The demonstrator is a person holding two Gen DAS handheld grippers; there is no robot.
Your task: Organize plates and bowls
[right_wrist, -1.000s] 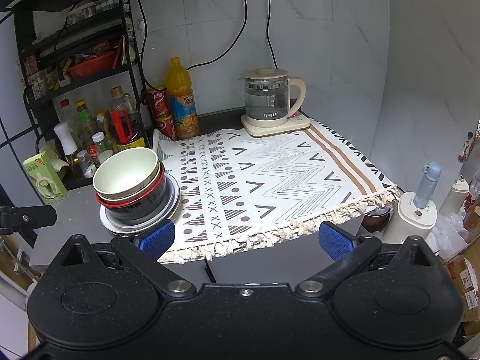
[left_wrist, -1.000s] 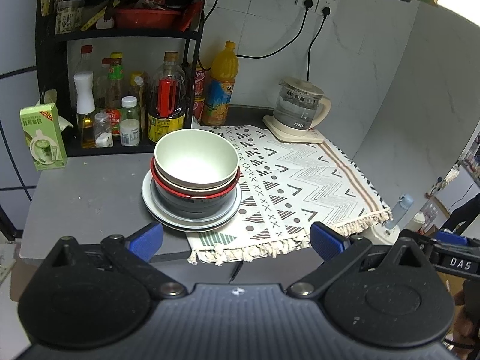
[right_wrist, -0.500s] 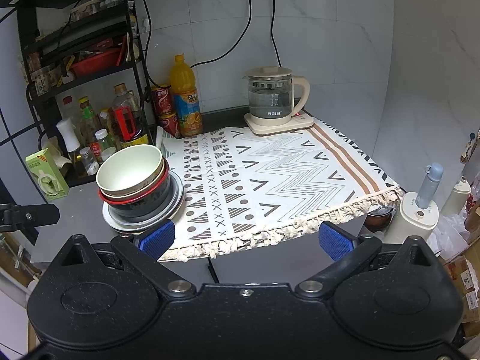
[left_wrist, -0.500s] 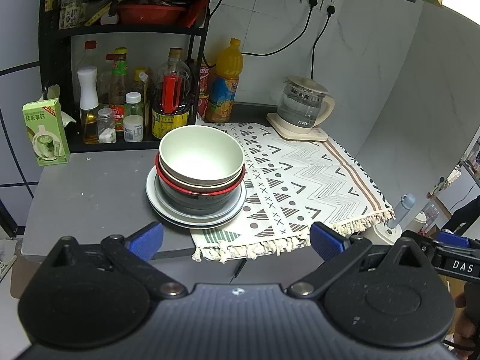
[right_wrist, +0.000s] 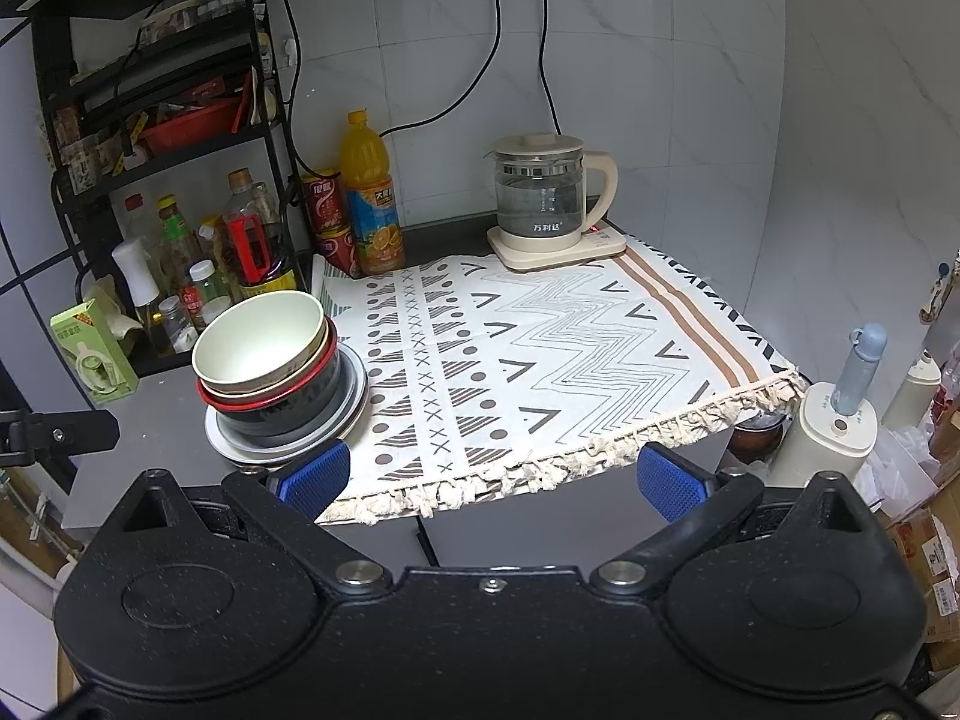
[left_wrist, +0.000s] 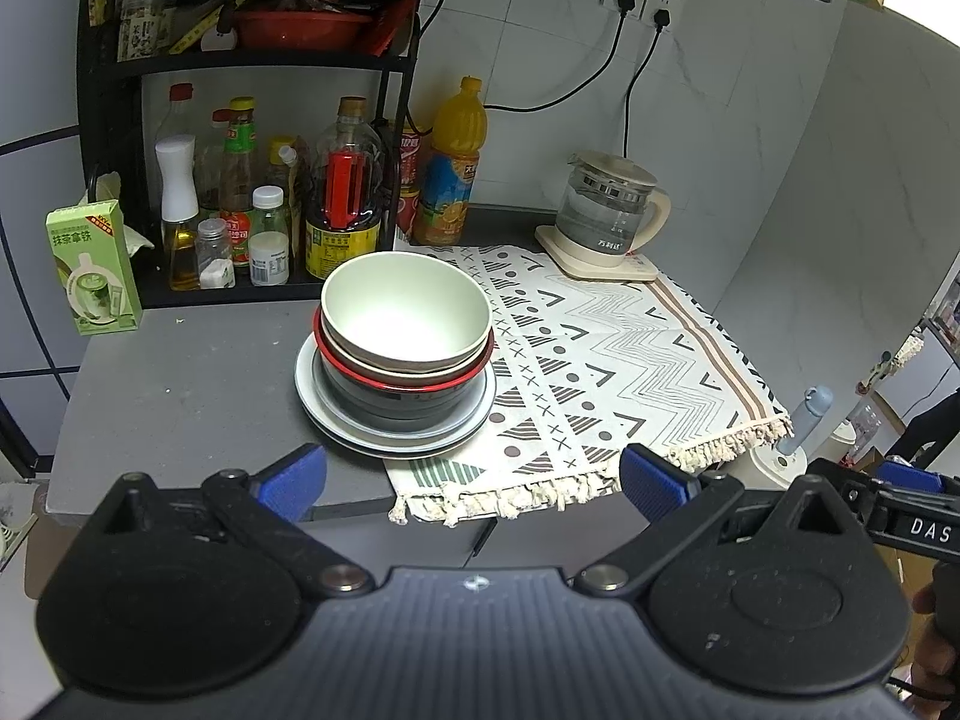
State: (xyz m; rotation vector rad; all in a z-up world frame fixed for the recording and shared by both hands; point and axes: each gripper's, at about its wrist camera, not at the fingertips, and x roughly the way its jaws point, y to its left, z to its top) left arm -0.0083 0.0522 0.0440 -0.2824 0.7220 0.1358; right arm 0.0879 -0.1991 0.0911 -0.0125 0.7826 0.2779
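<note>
A stack of dishes stands on the grey counter at the left edge of the patterned cloth. A pale green bowl (left_wrist: 405, 315) sits on top, nested in a beige bowl and a red-rimmed dark bowl (left_wrist: 408, 399), all on grey plates (left_wrist: 393, 441). The stack also shows in the right wrist view (right_wrist: 264, 348). My left gripper (left_wrist: 471, 483) is open and empty, in front of the stack at the counter's front edge. My right gripper (right_wrist: 489, 480) is open and empty, in front of the cloth, to the right of the stack.
A patterned cloth (right_wrist: 540, 354) covers the right of the counter. A glass kettle (right_wrist: 546, 198) stands at its back. A black rack with bottles (left_wrist: 240, 192), an orange juice bottle (left_wrist: 450, 174) and a green carton (left_wrist: 93, 270) line the back left.
Both grippers have moved a little closer to the counter, so the stack looks larger. Nothing on the counter has moved.
</note>
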